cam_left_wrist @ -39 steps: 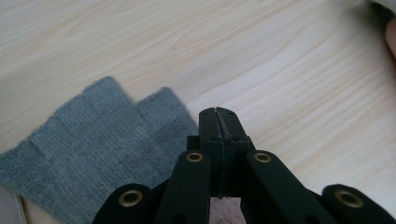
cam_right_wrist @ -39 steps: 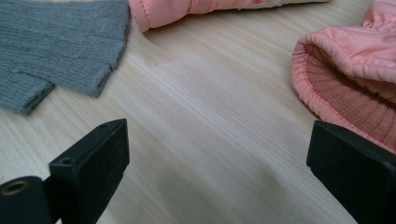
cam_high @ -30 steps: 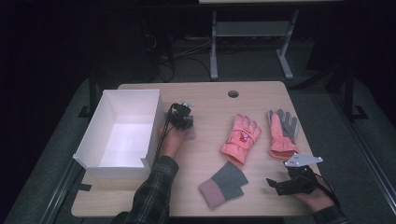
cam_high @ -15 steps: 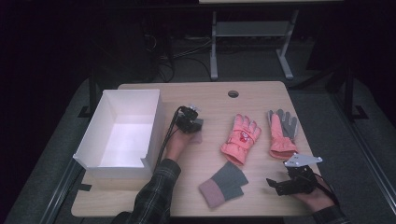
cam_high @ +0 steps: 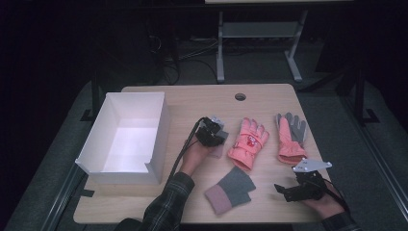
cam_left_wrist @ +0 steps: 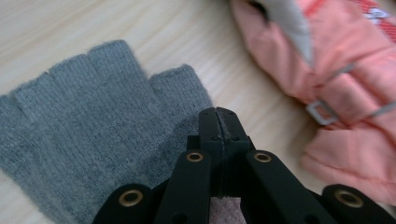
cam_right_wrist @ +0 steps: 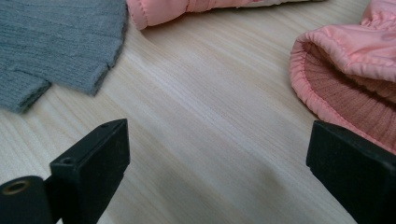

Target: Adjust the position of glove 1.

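Two grippers are working over the table [cam_high: 202, 98]. My left gripper [cam_high: 214, 137] is hovering near the middle of it, between the white box [cam_high: 159, 130] and the nearer pink glove [cam_high: 248, 144]. In the left gripper view, its jaws are pressing tight together with no gap, and they seem to be pinching the knit of a grey glove [cam_left_wrist: 88, 121]. That glove is spreading out to the left of the tips, its short fingers pointing up the picture, and a pinkish strip is showing between the gripper's arms. From the high view, a dull grey-pink scrap of the glove is peeking out just beside my left hand [cam_high: 195, 156].

My right gripper [cam_high: 281, 190] is resting low near the front right edge of the table. Its jaws are standing wide apart with nothing between them but bare wood. In the right gripper view, the ribbed cuff of the far pink glove [cam_right_wrist: 345, 70] is lying just past the right-hand jaw.

A second grey glove [cam_high: 231, 188] with a pink cuff is lying flat between my two hands, touching neither gripper. The far pink glove is lying palm up near the right edge, close to the nearer one but apart from it.
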Demonstrator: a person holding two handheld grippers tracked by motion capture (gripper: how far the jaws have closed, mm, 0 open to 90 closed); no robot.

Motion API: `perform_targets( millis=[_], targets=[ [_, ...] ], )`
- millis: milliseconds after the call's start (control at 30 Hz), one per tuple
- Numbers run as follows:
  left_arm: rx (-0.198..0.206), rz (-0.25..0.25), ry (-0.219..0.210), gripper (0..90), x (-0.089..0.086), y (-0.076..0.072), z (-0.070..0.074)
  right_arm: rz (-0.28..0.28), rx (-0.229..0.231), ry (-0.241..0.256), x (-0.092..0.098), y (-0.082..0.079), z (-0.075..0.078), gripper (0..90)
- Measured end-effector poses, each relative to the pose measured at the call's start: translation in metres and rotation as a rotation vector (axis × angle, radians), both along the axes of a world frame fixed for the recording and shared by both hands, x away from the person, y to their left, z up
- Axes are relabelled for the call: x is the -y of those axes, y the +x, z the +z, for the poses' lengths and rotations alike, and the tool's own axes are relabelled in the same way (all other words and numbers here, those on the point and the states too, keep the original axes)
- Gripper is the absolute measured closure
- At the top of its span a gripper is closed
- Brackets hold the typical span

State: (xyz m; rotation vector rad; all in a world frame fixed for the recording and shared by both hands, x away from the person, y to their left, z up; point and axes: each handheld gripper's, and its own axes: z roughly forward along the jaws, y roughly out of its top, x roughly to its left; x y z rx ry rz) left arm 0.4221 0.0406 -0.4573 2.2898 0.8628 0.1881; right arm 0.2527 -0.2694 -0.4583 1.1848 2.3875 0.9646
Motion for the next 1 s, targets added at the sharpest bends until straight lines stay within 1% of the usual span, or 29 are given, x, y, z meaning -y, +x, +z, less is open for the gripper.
perform_targets(
  millis=[67,133,267,300,333,367,433,500,533,567,600,633,667,700,733,800,833,867,967,1000],
  targets=[
    [0.001,-0.010,-0.001,89.8,0.001,-0.002,0.001,-0.001,0.000,0.001,0.000,0.000,0.000,5.8],
    [-0.002,-0.014,-0.015,89.8,0.000,-0.005,0.003,-0.001,0.000,-0.001,0.000,0.000,0.000,5.8],
    [-0.012,-0.033,-0.041,89.8,-0.004,-0.019,0.010,-0.003,-0.001,0.000,0.001,0.000,0.000,5.8],
    [-0.015,-0.045,-0.039,89.8,-0.005,-0.022,0.011,-0.005,-0.002,0.002,0.001,0.000,0.000,5.8],
    [-0.017,-0.046,-0.041,89.8,-0.005,-0.024,0.012,-0.005,-0.002,0.001,0.001,0.000,0.000,5.9],
    [-0.016,-0.053,-0.035,89.8,-0.006,-0.027,0.012,-0.006,-0.002,0.001,0.001,0.000,0.000,5.9],
    [-0.022,-0.064,-0.030,89.8,-0.005,-0.032,0.010,-0.004,-0.002,-0.003,0.000,0.000,0.000,5.8],
    [-0.025,-0.078,-0.010,89.8,-0.005,-0.037,0.007,0.002,0.008,-0.008,0.000,0.000,0.000,5.8],
    [-0.018,-0.076,0.002,89.8,-0.005,-0.039,0.007,-0.008,0.000,0.000,0.000,-0.001,0.000,5.8],
    [-0.010,-0.073,0.008,89.8,-0.006,-0.040,0.008,-0.005,0.001,-0.004,0.000,-0.001,0.000,5.8],
    [-0.004,-0.075,0.025,89.8,-0.007,-0.042,0.009,-0.006,-0.002,-0.002,0.000,-0.001,0.000,5.8],
    [0.003,-0.071,0.044,89.8,-0.009,-0.044,0.010,-0.007,-0.003,-0.003,0.000,-0.001,0.000,5.8],
    [0.003,-0.063,0.050,89.8,-0.010,-0.046,0.011,-0.007,-0.004,-0.003,0.000,-0.001,0.000,5.9],
    [0.006,-0.051,0.066,89.8,-0.013,-0.047,0.013,-0.008,-0.004,-0.002,0.000,-0.001,0.000,5.8],
    [0.007,-0.043,0.068,89.8,-0.015,-0.048,0.013,-0.009,-0.003,-0.001,0.001,-0.001,0.000,5.8],
    [0.010,-0.026,0.087,89.8,-0.021,-0.049,0.016,-0.007,-0.001,-0.001,0.001,-0.001,0.000,5.8],
    [0.016,-0.022,0.098,89.8,-0.023,-0.049,0.016,-0.007,0.000,-0.001,0.001,-0.001,0.000,5.8],
    [0.019,-0.025,0.119,89.8,-0.026,-0.050,0.016,-0.007,0.000,0.000,0.001,-0.001,0.000,5.8],
    [0.020,-0.017,0.130,89.7,-0.031,-0.050,0.017,-0.007,0.000,-0.004,0.001,-0.001,0.000,5.8],
    [0.022,-0.015,0.141,89.8,-0.034,-0.050,0.018,-0.009,-0.002,-0.003,0.000,-0.001,0.000,5.8]
  ],
)
